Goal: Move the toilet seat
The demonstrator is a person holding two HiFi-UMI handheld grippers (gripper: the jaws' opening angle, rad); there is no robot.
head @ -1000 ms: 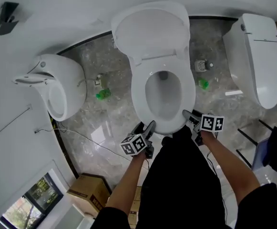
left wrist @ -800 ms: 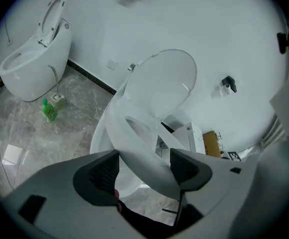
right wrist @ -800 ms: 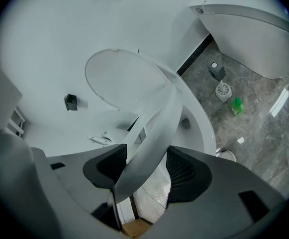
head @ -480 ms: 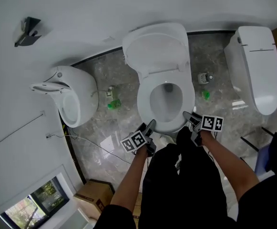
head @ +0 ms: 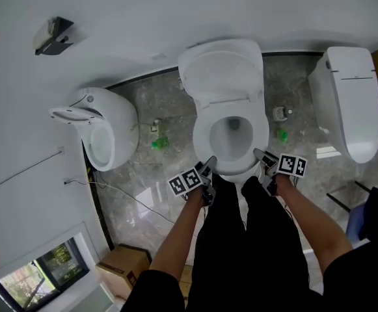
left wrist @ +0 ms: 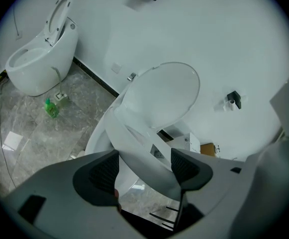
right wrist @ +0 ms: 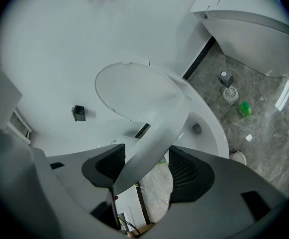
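The white toilet stands in the middle with its lid (head: 222, 70) up against the wall. Its seat (head: 208, 132) is raised at the front, above the bowl (right wrist: 209, 128). My left gripper (head: 207, 168) is at the seat's front left rim, my right gripper (head: 261, 156) at the front right. In the left gripper view the seat (left wrist: 139, 143) runs between the jaws of the left gripper (left wrist: 144, 163), against the right pad, with a gap at the left pad. The right gripper (right wrist: 144, 166) has just been opening its jaws. The seat (right wrist: 154, 133) lies between them against the left pad.
A second white toilet (head: 104, 129) stands at the left and a third (head: 351, 103) at the right. Two green bottles (head: 159, 143) (head: 281, 135) lie on the marble floor. A cardboard box (head: 120, 272) sits lower left. The person's black-clad legs (head: 241, 239) stand close to the bowl.
The head view has pulled back, so the toilet looks smaller and higher in the picture. Both grippers have kept their places at the seat's front rim.
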